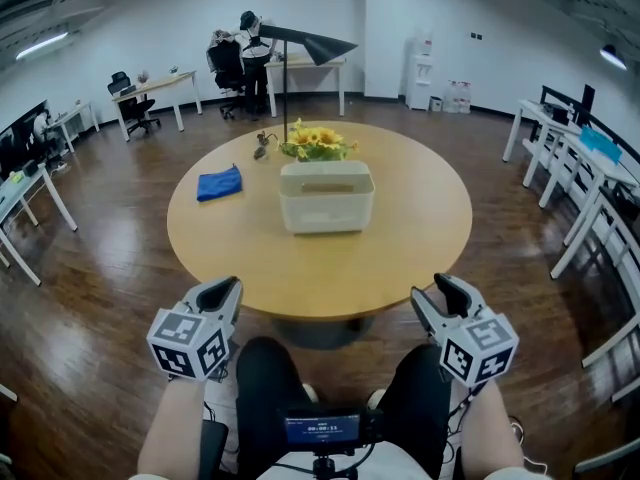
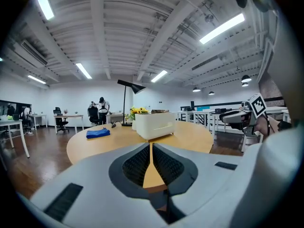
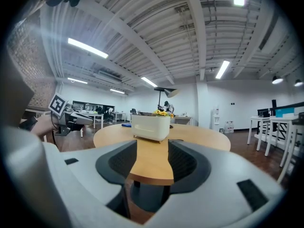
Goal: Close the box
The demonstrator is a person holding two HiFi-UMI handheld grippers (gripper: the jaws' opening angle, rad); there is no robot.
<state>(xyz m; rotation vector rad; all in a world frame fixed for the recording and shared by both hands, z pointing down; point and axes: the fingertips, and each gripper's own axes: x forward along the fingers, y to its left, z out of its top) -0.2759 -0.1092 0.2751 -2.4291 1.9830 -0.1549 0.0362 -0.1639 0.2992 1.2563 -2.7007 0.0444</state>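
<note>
A cream plastic box (image 1: 326,196) stands in the middle of the round wooden table (image 1: 410,258); its pale top has a slot-shaped handle, and I cannot tell how the lid sits. The box also shows ahead in the left gripper view (image 2: 154,124) and the right gripper view (image 3: 151,127). My left gripper (image 1: 228,290) hovers off the table's near edge at the left, jaws almost touching, holding nothing (image 2: 151,146). The right gripper (image 1: 438,290) hovers at the near right with its jaws spread and nothing between them (image 3: 153,148). Both are well short of the box.
A folded blue cloth (image 1: 220,183) lies left of the box. Sunflowers (image 1: 318,143) and a black desk lamp (image 1: 300,43) stand behind it. White desks (image 1: 570,158) line the right side, office desks and chairs the far left. A person stands at the back.
</note>
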